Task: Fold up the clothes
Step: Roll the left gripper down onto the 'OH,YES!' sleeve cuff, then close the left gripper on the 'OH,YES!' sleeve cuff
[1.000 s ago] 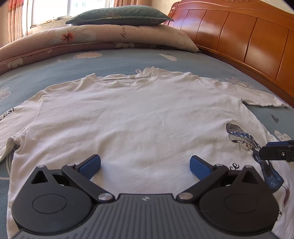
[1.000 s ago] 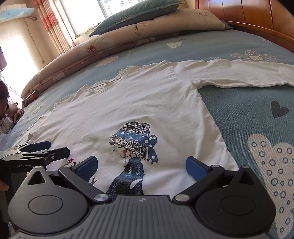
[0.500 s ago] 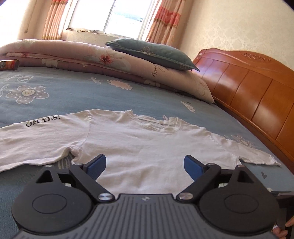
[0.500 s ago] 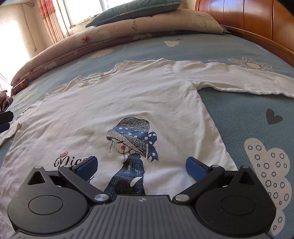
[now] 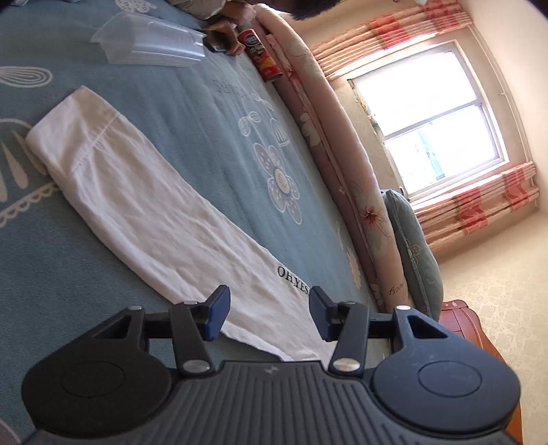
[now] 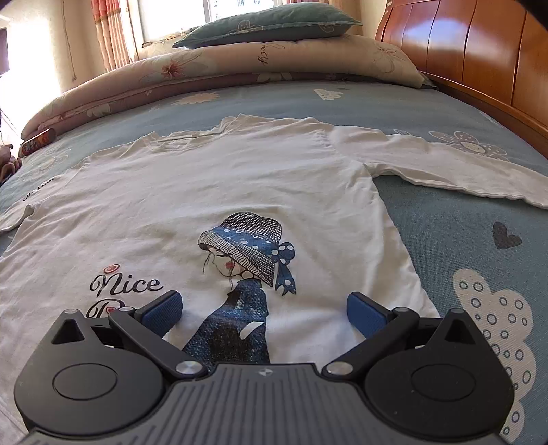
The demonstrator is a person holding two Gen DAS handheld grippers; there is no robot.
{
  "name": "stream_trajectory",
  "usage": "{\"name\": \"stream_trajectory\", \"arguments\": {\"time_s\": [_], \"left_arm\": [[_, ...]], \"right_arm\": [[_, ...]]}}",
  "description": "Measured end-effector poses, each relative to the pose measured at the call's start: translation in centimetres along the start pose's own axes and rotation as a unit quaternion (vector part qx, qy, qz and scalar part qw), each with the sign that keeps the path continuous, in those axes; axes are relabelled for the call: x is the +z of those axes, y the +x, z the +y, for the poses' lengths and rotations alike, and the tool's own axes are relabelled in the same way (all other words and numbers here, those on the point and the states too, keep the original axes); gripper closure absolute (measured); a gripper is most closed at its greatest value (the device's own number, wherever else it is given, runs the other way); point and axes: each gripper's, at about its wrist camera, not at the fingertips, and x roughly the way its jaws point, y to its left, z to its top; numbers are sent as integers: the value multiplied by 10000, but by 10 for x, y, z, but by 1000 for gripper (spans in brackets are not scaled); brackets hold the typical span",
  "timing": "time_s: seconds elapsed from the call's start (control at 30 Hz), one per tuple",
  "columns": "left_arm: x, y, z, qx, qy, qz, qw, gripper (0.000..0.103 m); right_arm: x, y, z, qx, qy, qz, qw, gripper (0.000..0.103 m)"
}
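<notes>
A white long-sleeved shirt (image 6: 219, 191) with a printed girl in a blue hat lies flat on the blue bedspread (image 6: 455, 260). My right gripper (image 6: 263, 311) hovers open over the print near the hem, nothing between its blue pads. In the rolled left wrist view the shirt's left sleeve (image 5: 144, 212), lettered "OH YES", stretches away across the bed. My left gripper (image 5: 269, 316) sits just above the sleeve near the shoulder end. Its jaws are closing, and the pads are still apart with the cloth lying under the gap, not pinched.
A rolled quilt (image 6: 212, 72) and a green pillow (image 6: 267, 25) lie along the far side, with the wooden headboard (image 6: 479, 58) at right. A clear plastic box (image 5: 147, 44), a red snack can (image 5: 262, 56) and a person's hand (image 5: 226, 27) are beyond the sleeve cuff.
My left gripper swung from the shirt's body out over the left sleeve, rolled strongly, and its jaws narrowed. The right gripper stayed over the print, and the left gripper left its view.
</notes>
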Motion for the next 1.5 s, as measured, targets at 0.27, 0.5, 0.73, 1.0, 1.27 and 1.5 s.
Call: {"name": "stream_trajectory", "arguments": {"time_s": [0.27,0.5,0.73,1.0,1.27,1.5], "left_arm": [[27,-13,37,560,-570,-279,9964,54],[25,-6,54,1205,-813,-512,9880,54],[25,0,60,1092,-900,-868,9861,53],[26,-6,75,832,-1242,-1306,9801,53],[31,-6,78,775,-1216,-1623,9762,53],[41,5,82,499,-1175,-1754,9762,52]], "right_arm": [[1,2,2,-90,-14,10,10000,0],[1,2,4,-128,-32,11,9999,0],[0,2,4,-123,-49,4,9999,0],[0,2,4,-132,-61,-2,9999,0],[-1,2,4,-141,-81,-4,9999,0],[-1,2,6,-166,-101,-12,9998,0]]}}
